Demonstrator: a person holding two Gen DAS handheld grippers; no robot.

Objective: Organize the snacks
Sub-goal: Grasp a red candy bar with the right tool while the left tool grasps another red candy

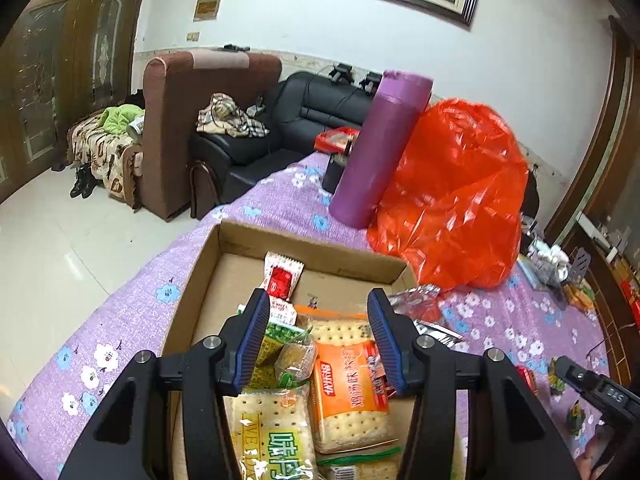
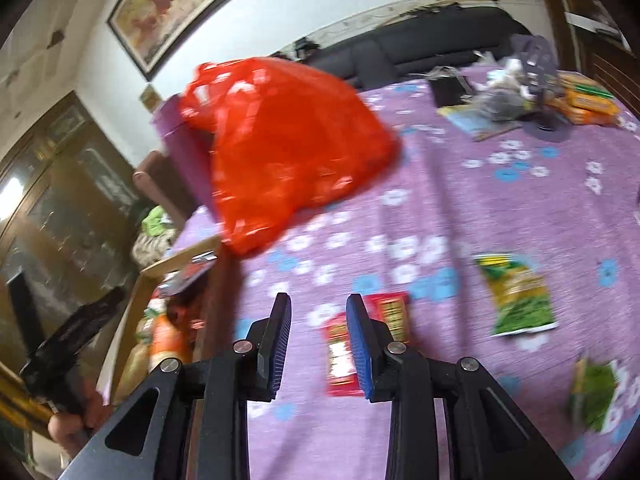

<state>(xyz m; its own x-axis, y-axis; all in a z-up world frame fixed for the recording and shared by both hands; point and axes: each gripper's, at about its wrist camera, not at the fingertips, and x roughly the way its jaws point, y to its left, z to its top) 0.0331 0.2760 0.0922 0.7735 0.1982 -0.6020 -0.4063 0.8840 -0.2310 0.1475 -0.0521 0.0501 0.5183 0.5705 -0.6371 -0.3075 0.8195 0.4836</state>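
A cardboard box [image 1: 280,236] sits on the purple flowered tablecloth and holds several snack packs: cracker packs [image 1: 348,380], a green pack [image 1: 280,336] and a red-and-white sachet [image 1: 280,276]. My left gripper [image 1: 318,340] is open and empty, hovering just above the packs in the box. My right gripper [image 2: 318,344] is open and empty above the cloth, right of the box [image 2: 180,258]. A red snack pack [image 2: 340,356] lies under its right finger. A green-yellow pack [image 2: 516,296] and a small green pack [image 2: 596,392] lie further right.
A big red plastic bag [image 1: 452,196] and a purple cylinder [image 1: 380,148] stand behind the box. Silver wrappers [image 1: 420,300] lie beside the box. More packets and clutter [image 2: 520,96] sit at the far table edge. Sofas stand beyond the table.
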